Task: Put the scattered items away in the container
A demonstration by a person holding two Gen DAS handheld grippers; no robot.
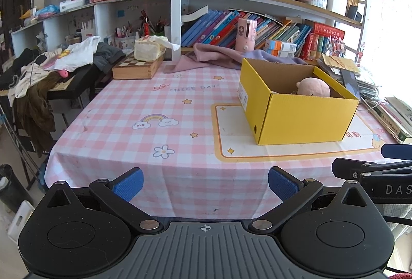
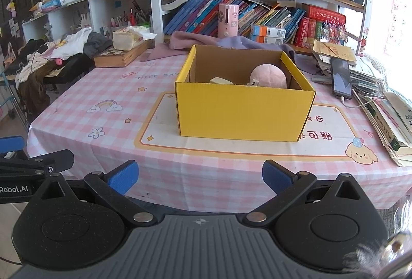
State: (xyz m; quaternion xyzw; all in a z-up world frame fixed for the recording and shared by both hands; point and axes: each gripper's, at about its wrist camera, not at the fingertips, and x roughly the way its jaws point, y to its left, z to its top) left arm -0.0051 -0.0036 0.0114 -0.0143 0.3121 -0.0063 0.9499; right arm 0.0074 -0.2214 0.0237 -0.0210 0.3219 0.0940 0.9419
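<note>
Both tongs, left point(image 1: 205, 183) and right point(image 2: 200, 176), are spread and empty. The yellow box point(image 2: 242, 111) at twelve o'clock holds a pink plush point(image 2: 269, 77) and what may be a cream block point(image 2: 221, 80). The table point(image 2: 103, 124) around it looks bare, so tidying seems nearly finished.

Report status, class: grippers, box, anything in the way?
Left gripper open, empty. Right gripper open, empty. Yellow box holds pink plush. Nothing blocking the box.
</note>
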